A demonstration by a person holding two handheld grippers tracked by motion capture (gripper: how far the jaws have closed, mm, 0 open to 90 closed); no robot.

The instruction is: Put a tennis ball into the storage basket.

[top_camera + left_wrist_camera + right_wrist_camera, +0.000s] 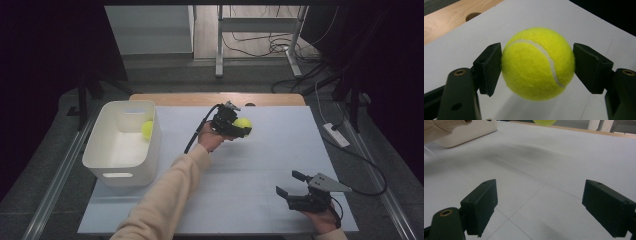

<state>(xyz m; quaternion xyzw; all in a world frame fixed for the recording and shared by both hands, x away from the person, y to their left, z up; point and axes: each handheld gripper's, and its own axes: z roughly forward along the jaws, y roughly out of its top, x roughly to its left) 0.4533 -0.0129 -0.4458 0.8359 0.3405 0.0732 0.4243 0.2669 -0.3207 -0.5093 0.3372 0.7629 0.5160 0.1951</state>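
- Two balls are in the scene: one ball point(243, 123) sits clamped in the left gripper point(239, 128), the other ball point(147, 129) lies inside the bin point(100, 155) at the table's left.
- In the left gripper view the held ball point(537, 63) sits squarely between the two black jaws, both pads pressed against its sides, and it hangs clear of the white mat point(524, 15) with its shadow below.
- From the high view, the left gripper is held above the mat's middle, toward the far edge, well apart from the bin.
- Right gripper point(292, 184) rests low near the mat's near right corner, jaws spread wide with nothing between them.
- Its own view looks across bare mat point(544, 165); the bin's corner point(469, 132) and the lifted ball point(545, 122) sit at the top edge.
- A strip of wooden table point(215, 98) shows beyond the mat.
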